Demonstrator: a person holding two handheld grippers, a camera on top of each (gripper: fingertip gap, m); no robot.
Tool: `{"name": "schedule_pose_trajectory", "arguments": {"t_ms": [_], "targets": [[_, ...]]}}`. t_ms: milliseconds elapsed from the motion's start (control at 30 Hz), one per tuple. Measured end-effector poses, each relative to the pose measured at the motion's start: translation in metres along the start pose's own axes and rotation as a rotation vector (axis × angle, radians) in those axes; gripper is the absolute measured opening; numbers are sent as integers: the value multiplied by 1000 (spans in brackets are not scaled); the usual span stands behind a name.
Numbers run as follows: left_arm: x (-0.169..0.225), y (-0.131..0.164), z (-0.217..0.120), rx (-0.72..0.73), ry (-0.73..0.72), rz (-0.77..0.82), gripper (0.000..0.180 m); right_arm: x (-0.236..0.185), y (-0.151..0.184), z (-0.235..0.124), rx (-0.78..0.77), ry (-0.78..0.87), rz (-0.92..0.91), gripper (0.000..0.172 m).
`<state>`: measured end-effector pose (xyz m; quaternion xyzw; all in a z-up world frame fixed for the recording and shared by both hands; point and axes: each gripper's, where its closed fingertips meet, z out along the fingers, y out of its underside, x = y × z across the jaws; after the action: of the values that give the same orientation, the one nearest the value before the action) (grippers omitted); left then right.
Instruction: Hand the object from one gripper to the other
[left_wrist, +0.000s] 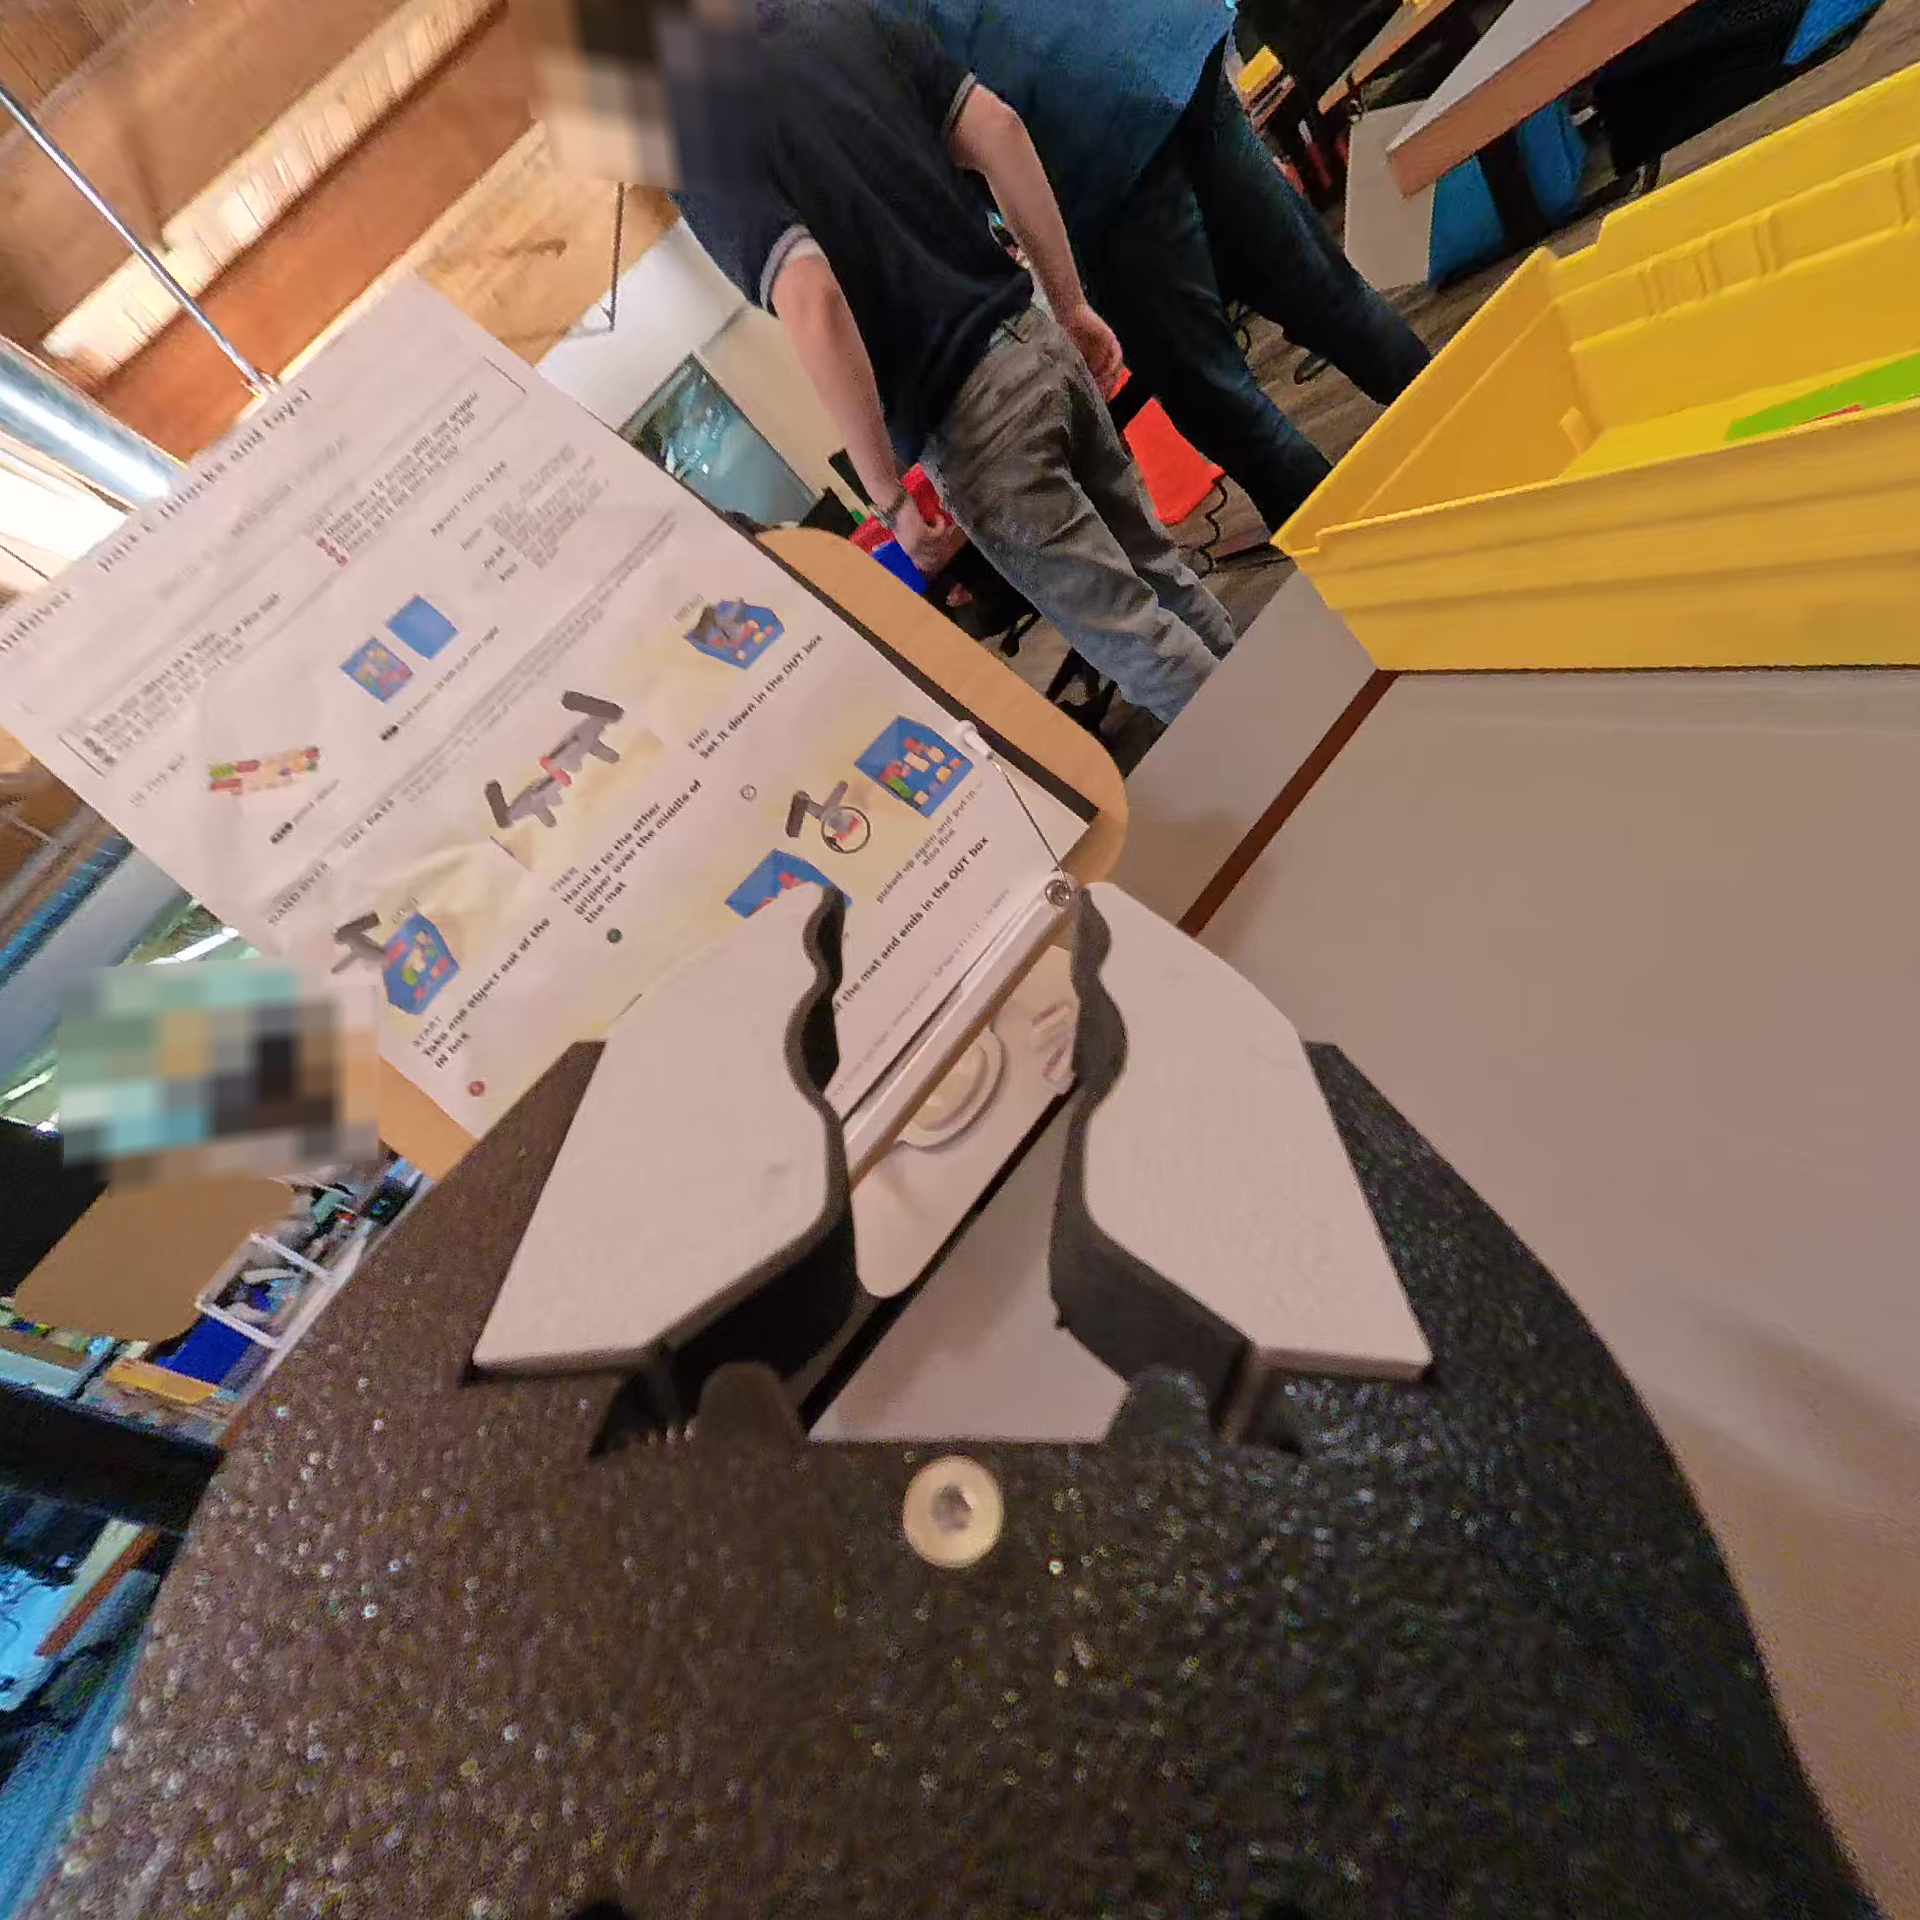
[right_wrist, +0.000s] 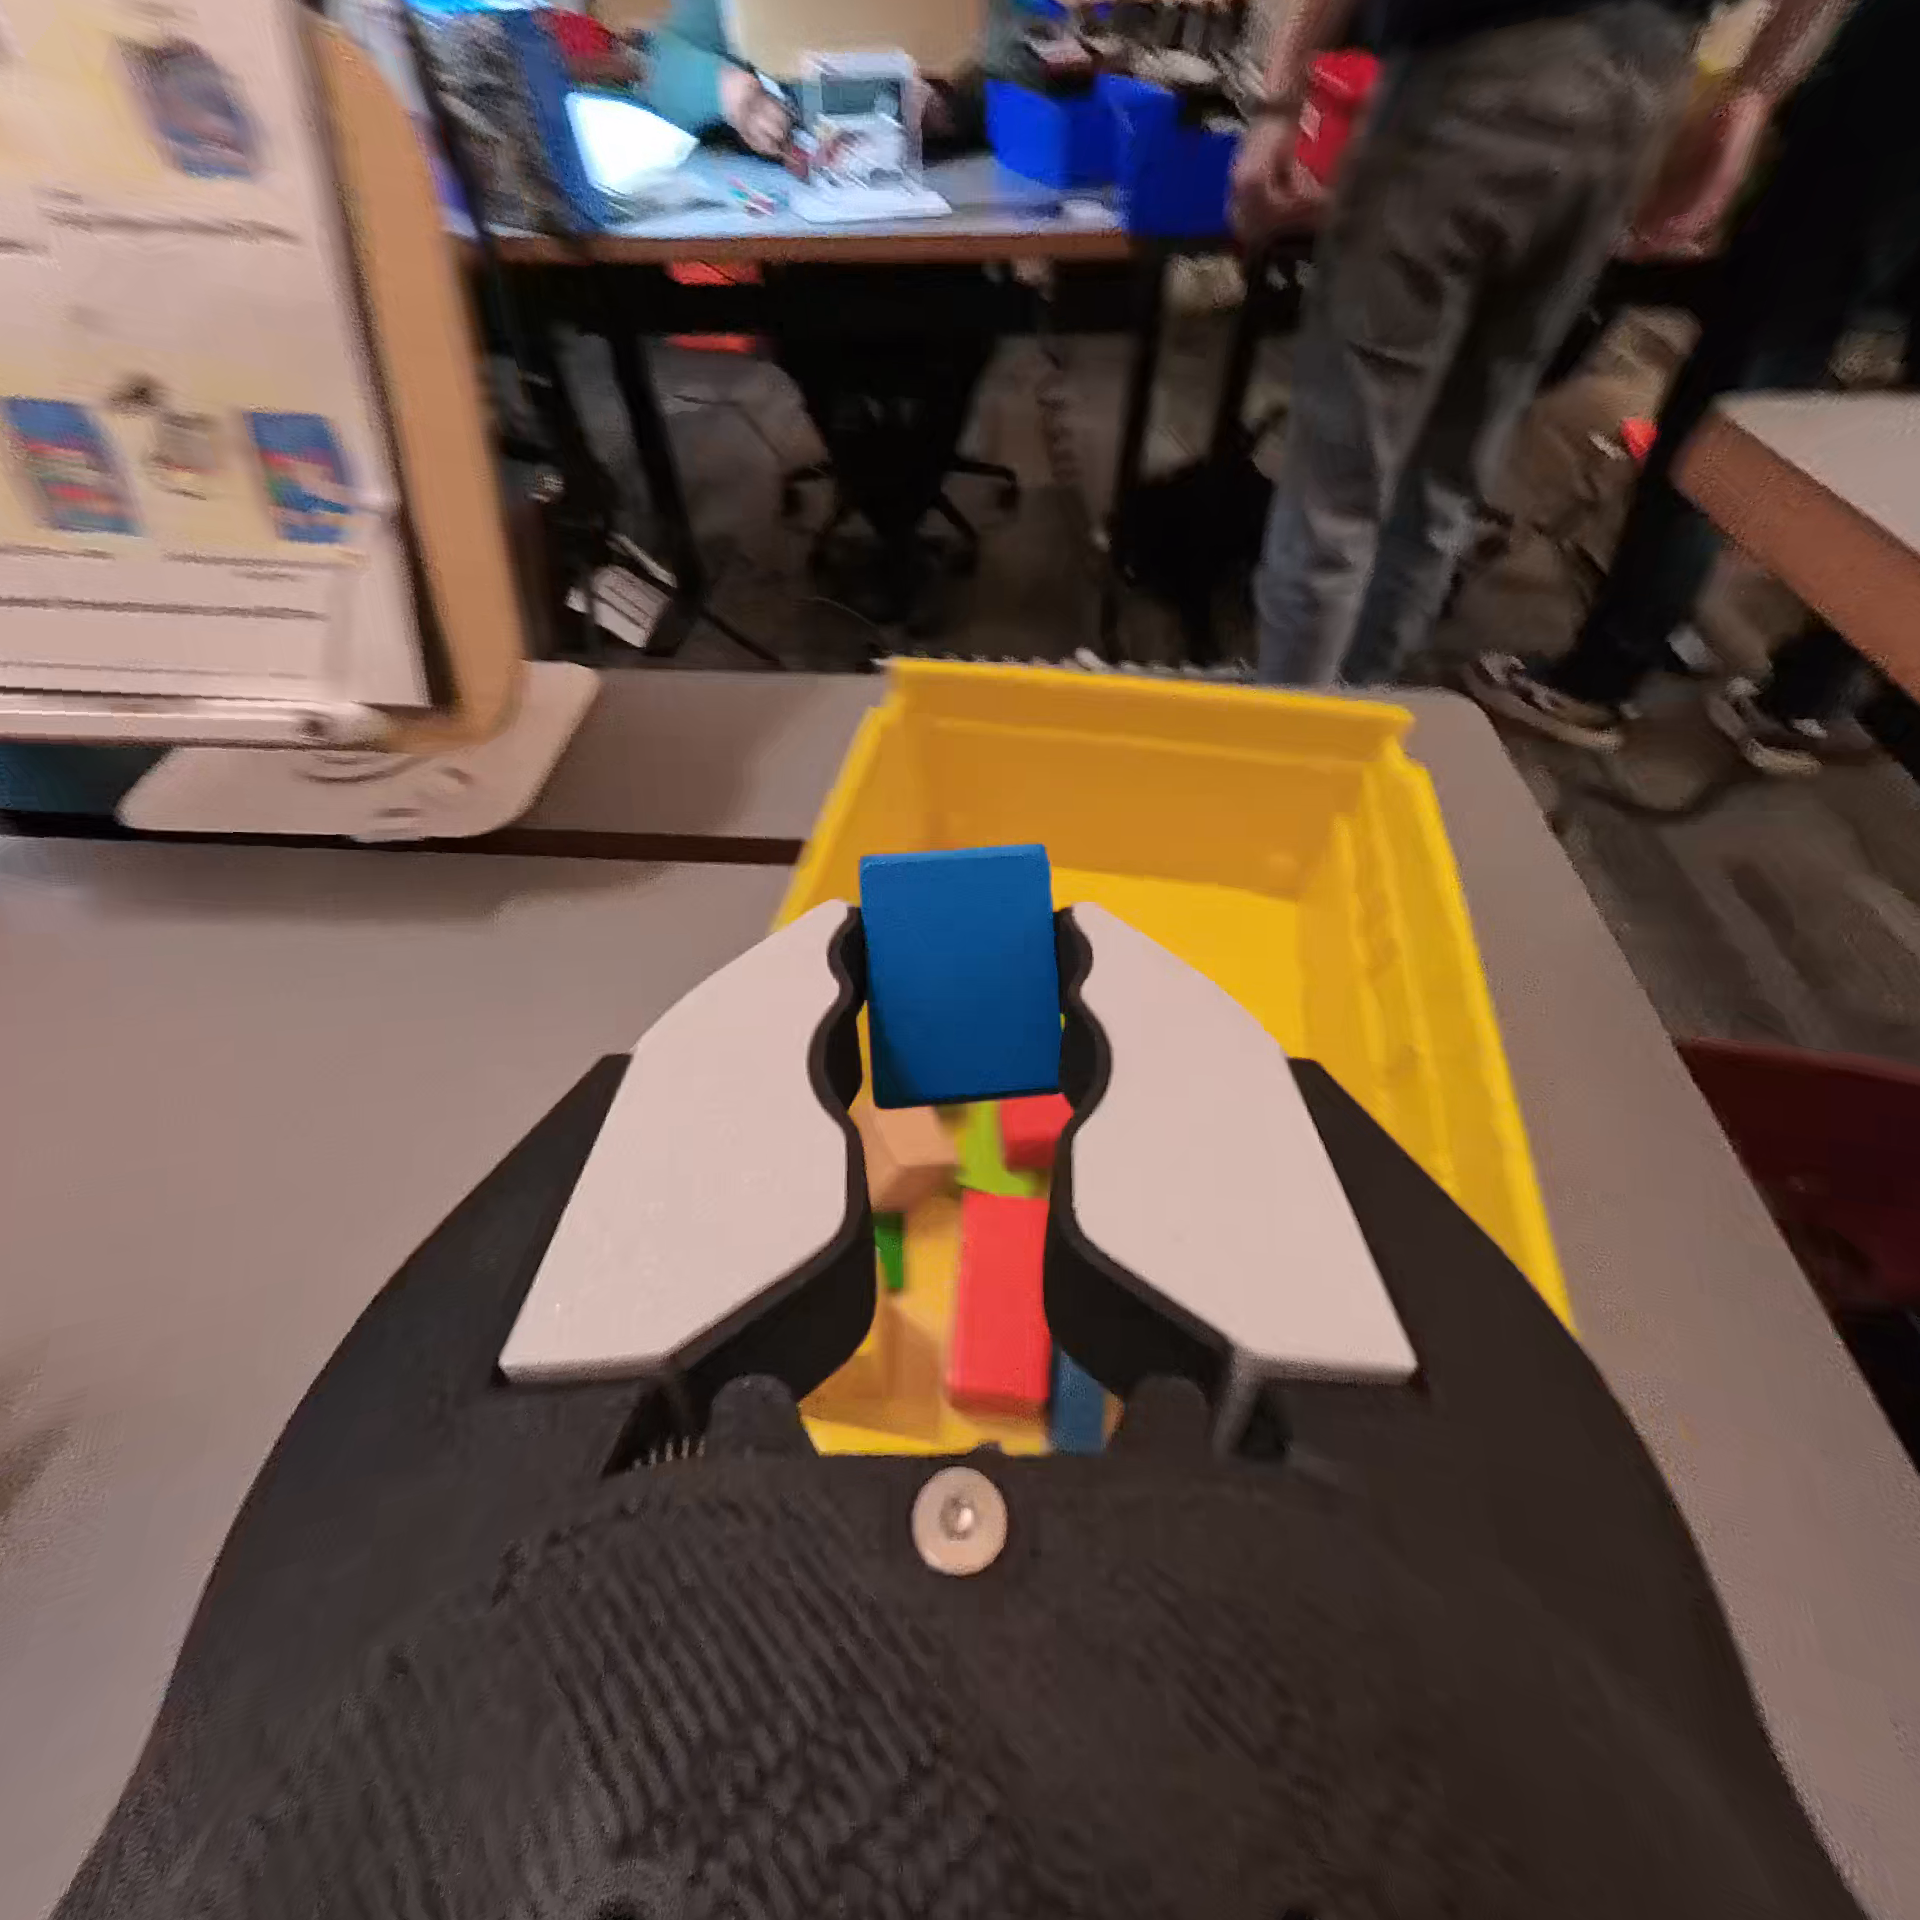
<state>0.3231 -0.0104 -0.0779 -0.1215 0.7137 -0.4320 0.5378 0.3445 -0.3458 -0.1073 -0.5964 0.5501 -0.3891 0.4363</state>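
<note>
1. Right gripper: fingers clamped on a blue block, both dark pads pressed against its sides; block upright, its top rising above the fingertips, held over the near part of the yellow bin.
2. Left gripper: fingers apart, nothing between them; behind the gap show only the instruction sheet and the white base of its stand.
3. Right wrist view only: the bin's interior and the held block. Left wrist view only: the bare left grasp, the sheet seen close, and the wood ceiling overhead.
4. Yellow bin, right wrist view: stands at the far right corner of the grey desk, far wall along the desk's far edge. Contents seen between the fingers: red blocks, a tan block, green pieces, a blue piece.
5. Yellow bin, left wrist view: a green patch shows inside; the rest of its contents are hidden by the wall.
6. Background, both views: standing persons beyond the desk's far edge; further tables with blue bins.
</note>
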Motion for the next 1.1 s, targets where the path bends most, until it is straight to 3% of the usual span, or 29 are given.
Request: {"name": "schedule_pose_trajectory", "arguments": {"t_ms": [233,367,667,700,767,933,1100], "targets": [[11,14,5,-60,58,12,39,33,51,26,-181,85,-21,35],[14,20,6,-89,66,65,38,60,57,45,-234,159,-63,35],[19,31,12,-102,93,8,36,95,89,78,-324,271,-127,35],[20,33,13,-110,96,2,36,94,88,79,-309,273,-123,35],[22,34,15,-119,102,-18,37,95,83,79,-275,289,-132,53],[15,27,8,-100,107,-110,37,84,64,68,-268,278,-169,60],[-31,34,-22,-170,51,-252,37,27,15,46,-92,136,-160,62]]}}
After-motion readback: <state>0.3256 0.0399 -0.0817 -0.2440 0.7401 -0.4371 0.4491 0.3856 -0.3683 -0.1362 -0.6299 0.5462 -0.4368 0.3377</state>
